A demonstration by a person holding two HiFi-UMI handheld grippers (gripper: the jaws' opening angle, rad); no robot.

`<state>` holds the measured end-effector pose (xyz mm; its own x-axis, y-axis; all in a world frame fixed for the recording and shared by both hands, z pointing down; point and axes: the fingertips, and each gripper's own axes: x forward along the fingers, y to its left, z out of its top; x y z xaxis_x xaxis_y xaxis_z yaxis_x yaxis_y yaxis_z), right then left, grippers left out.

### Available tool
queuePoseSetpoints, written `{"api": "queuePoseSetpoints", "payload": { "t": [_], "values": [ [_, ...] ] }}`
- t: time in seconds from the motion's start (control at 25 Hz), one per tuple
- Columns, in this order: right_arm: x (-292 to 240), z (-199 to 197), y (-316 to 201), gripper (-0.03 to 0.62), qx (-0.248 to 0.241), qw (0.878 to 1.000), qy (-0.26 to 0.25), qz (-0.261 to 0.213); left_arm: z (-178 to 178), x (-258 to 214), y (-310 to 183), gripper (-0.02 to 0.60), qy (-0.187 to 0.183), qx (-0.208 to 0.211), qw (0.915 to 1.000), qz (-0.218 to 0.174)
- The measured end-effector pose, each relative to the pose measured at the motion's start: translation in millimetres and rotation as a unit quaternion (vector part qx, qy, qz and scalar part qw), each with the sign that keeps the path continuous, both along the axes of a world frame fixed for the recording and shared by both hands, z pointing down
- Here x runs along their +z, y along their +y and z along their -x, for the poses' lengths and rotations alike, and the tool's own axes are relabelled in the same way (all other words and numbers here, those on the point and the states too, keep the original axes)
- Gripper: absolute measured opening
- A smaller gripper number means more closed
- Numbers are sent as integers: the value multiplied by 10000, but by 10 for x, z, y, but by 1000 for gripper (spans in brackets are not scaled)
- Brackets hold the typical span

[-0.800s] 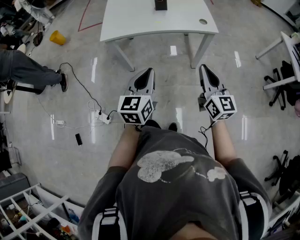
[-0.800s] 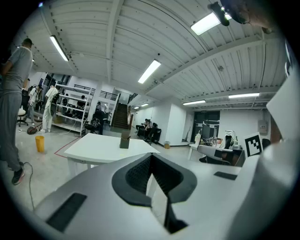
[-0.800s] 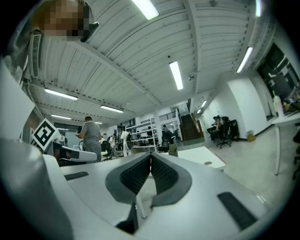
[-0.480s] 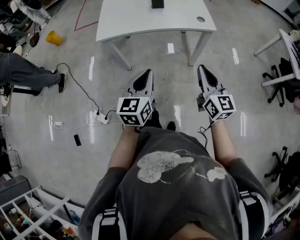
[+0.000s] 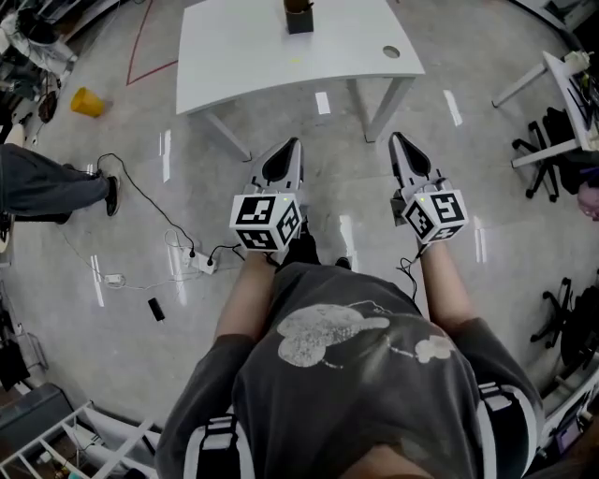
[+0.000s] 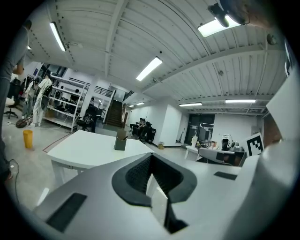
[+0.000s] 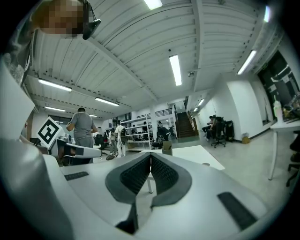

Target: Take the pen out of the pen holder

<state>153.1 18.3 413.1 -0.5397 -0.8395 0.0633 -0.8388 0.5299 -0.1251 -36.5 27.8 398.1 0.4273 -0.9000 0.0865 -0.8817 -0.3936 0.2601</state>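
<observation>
One pen holder [image 5: 299, 18] on table [image 5: 271, 51], contents unclear

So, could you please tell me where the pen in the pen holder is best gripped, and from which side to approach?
I'd grip the pen by its top end, the only part, barely visible, above the rim of the pen holder. The holder stands upright on the white table, open upward, so come from above and pull straight up. The right gripper has its jaws together; open them first.

Ahead of me, open floor [image 5: 346, 178] runs to the surface [image 5: 243, 47]; the pen holder [image 5: 299, 17] stands at its far edge.
</observation>
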Motion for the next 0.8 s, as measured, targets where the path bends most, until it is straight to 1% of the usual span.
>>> {"api": "queuePoseSetpoints", "payload": {
  "t": [0.28, 0.48, 0.8],
  "values": [
    [-19, 204, -680, 8, 100, 9999, 91, -12, 187, 1, -684, 8, 3, 57, 10000, 40],
    [0, 430, -1186, 8, 83, 9999, 1, 62, 393, -26, -1149, 8, -41, 43, 10000, -3],
    [-47, 806, -1779, 8, 38, 9999, -43, 88, 732, -34, -1671, 8, -30, 20, 10000, 15]
  ]
}}
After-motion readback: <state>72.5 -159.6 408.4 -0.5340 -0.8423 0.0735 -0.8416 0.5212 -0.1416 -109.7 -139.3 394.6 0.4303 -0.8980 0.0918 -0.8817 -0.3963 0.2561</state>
